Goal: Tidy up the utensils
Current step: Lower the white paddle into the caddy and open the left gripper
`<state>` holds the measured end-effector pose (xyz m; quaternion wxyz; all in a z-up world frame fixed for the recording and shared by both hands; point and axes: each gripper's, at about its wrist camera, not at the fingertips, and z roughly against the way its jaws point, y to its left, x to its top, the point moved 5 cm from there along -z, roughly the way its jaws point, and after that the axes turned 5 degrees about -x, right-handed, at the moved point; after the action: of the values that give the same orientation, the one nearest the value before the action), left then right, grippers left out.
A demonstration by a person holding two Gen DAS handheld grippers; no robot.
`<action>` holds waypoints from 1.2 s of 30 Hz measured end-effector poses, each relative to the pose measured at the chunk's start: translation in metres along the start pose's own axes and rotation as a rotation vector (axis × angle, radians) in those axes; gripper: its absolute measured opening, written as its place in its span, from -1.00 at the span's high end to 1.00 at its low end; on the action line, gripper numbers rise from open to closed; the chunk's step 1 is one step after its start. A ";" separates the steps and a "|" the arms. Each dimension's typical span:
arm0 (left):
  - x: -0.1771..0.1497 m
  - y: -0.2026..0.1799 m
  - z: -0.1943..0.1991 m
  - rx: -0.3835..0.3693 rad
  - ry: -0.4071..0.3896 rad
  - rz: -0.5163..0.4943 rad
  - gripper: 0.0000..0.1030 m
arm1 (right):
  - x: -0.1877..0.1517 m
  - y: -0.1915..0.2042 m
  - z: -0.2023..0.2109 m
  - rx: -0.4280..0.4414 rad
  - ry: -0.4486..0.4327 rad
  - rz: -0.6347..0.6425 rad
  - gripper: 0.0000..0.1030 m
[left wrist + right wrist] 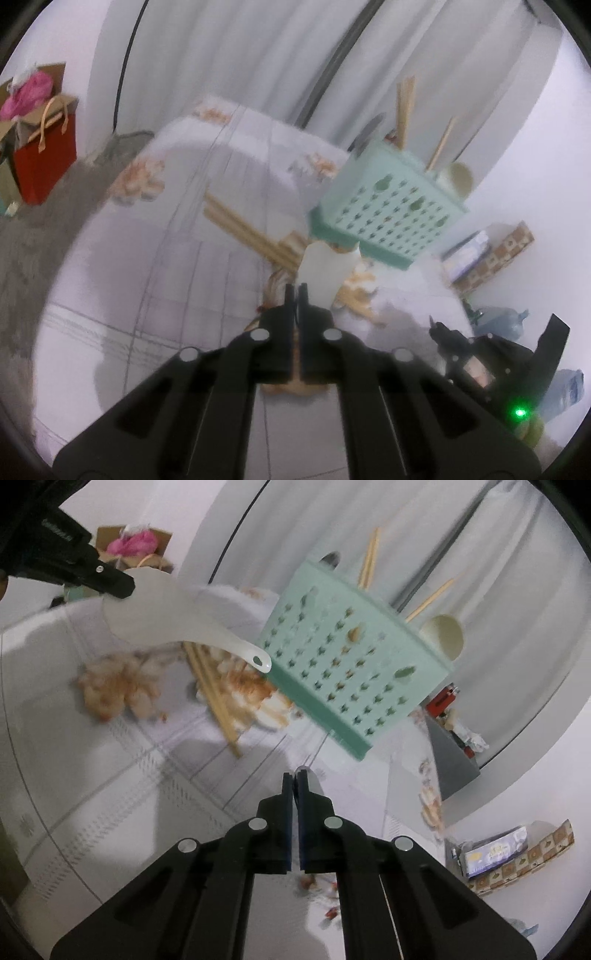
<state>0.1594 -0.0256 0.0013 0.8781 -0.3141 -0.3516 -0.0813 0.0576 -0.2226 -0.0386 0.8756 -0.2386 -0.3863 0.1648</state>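
Left tongs (295, 291) were clenched on a white rice paddle (159, 616), gripped at the rim of its broad blade; the handle end with its hanging hole pointed toward the green basket (354, 657). The paddle was off the desk (92, 794), hanging in the air above the flowered cloth, its tip just beside the basket's lower corner.

Right tongs (294, 775) were clenched too, pads together. Something pale showed just past their tips; too blurred to say whether a thing was pinched there.

The basket stood toward the far right side of the desk. It already held chopsticks (369, 557), a pale ladle (443, 633) and what looked like a metal spoon. More loose chopsticks (214, 694) lay on the cloth, between the basket and the flower print.

Risks, as judged:
- The grip was on the thin edge of a smooth plastic blade, with the long handle hanging free. The paddle could pivot or slip out if swung quickly.
- The handle tip was low against the basket wall. Going in from there, it could strike the wall or catch a hole and shove or tip the light basket. It needed lifting above the rim first.
- The upright chopsticks and ladle crowded the opening; the paddle could knock them askew.
- The two tongs worked close together near the basket and could collide.
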 end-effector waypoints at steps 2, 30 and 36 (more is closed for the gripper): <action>0.009 -0.006 0.013 -0.018 -0.031 -0.015 1.00 | 0.005 -0.005 0.004 -0.003 -0.017 -0.020 0.96; 0.132 -0.132 -0.032 0.359 0.144 -0.878 1.00 | 0.003 -0.026 0.013 0.032 -0.106 -0.156 0.96; 0.154 -0.151 -0.060 0.277 0.324 -0.901 1.00 | 0.003 -0.028 0.013 0.036 -0.109 -0.163 0.96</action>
<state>0.2524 -0.1692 0.1453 0.8325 0.0051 -0.3189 -0.4529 0.0525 -0.2413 -0.0141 0.8681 -0.1813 -0.4482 0.1128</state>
